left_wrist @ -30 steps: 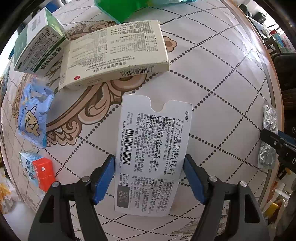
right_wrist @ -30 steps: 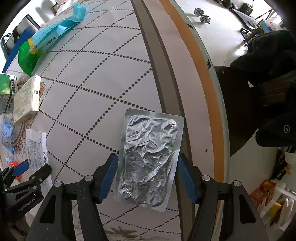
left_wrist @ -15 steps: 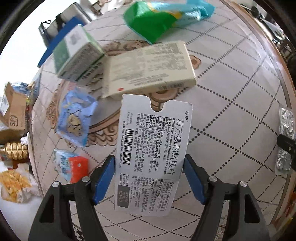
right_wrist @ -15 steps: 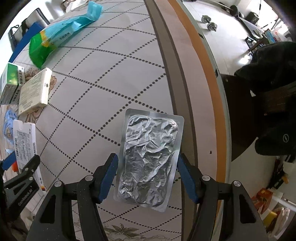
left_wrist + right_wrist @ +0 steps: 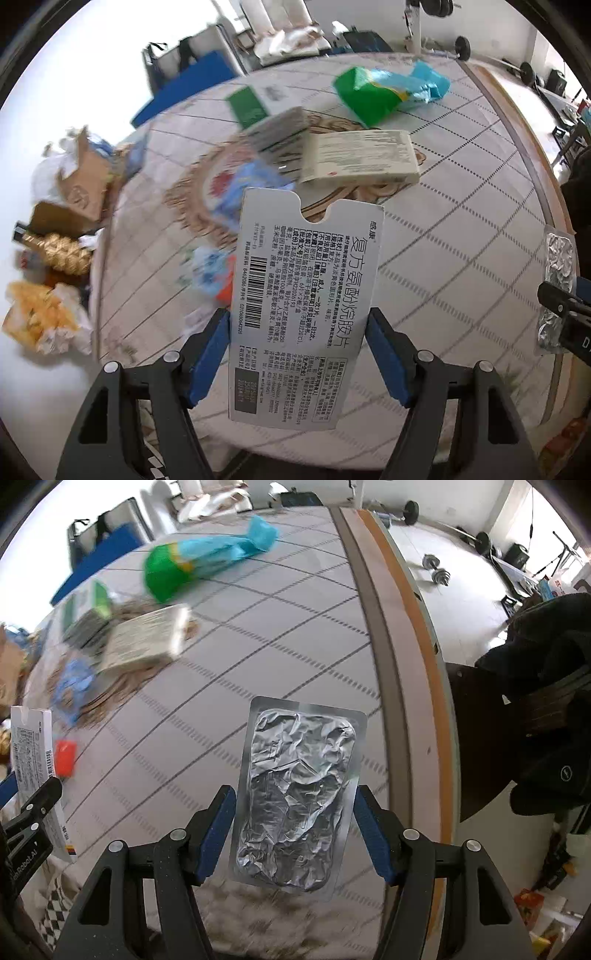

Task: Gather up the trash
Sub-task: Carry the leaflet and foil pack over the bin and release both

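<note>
Foil of a crumpled blister pack (image 5: 295, 797) is clamped between the right gripper (image 5: 295, 834) pads, lifted above the tabletop (image 5: 258, 635) near its right edge. Beside it, the left gripper (image 5: 298, 356) pinches a flattened white medicine carton (image 5: 303, 310) by its sides, clear of the tabletop. A green-and-blue bag (image 5: 388, 90) and a cream box (image 5: 360, 157) lie toward the far edge.

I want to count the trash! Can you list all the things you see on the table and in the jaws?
flat medicine carton: 1, white, in the left gripper's jaws
foil blister sheet: 1, silver, in the right gripper's jaws
snack bag: 1, green and blue, far side of table
beige box: 1, table centre
green box: 1, behind the beige box
blue wrapper: 1, left of the beige box
table: 1, white with dotted lines
left gripper: black, blue pads
right gripper: black, blue pads
</note>
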`<state>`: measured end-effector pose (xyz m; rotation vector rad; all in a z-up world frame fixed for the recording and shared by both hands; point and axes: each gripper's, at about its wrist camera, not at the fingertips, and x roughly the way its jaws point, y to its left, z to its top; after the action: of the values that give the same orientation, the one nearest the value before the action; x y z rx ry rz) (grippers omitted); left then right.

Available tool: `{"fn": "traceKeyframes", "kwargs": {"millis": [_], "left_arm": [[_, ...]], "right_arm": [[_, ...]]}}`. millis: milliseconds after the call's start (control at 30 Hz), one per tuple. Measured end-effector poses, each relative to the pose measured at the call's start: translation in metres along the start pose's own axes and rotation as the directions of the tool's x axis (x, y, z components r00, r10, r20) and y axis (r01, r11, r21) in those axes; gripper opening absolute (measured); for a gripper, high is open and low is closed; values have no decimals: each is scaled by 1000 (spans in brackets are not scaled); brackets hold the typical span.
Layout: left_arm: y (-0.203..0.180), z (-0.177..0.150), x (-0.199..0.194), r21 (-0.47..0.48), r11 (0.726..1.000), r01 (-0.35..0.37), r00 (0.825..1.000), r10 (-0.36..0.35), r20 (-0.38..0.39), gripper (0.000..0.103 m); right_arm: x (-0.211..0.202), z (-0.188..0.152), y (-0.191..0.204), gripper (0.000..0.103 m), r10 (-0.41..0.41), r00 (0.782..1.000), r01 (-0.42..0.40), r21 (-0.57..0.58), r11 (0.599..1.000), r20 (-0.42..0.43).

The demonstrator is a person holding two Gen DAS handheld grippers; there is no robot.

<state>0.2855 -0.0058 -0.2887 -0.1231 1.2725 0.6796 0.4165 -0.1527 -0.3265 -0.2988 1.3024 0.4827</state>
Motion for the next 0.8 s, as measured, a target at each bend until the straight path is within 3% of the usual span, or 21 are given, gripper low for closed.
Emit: {"fn": "traceKeyframes", "kwargs": {"millis": [167, 267, 467, 633, 767, 800], "left_arm": [[43, -68, -23, -31, 999, 9, 999, -8, 50, 71], [63, -117, -34, -57, 998, 32, 998, -28, 56, 72], [92, -218, -18, -151, 980, 131, 989, -140, -55, 71], [100, -289, 41, -284, 935, 213, 944, -273, -188, 71], [97, -327, 116, -422, 861, 286, 879, -410, -242, 71], [94, -335, 142, -459, 833, 308, 855, -455, -250, 71]], "right_arm": [[-32, -71, 26, 67, 26, 999, -26, -27, 999, 30], [-47, -131, 44, 67, 44, 999, -43, -46, 998, 17], [-34, -236, 80, 67, 47, 995, -59, -132, 990, -91], [21, -304, 96, 67, 36, 975, -74, -173, 982, -217], [90, -342, 102, 67, 23, 952, -85, -189, 978, -306], [112, -350, 103, 67, 21, 946, -87, -192, 978, -325]]}}
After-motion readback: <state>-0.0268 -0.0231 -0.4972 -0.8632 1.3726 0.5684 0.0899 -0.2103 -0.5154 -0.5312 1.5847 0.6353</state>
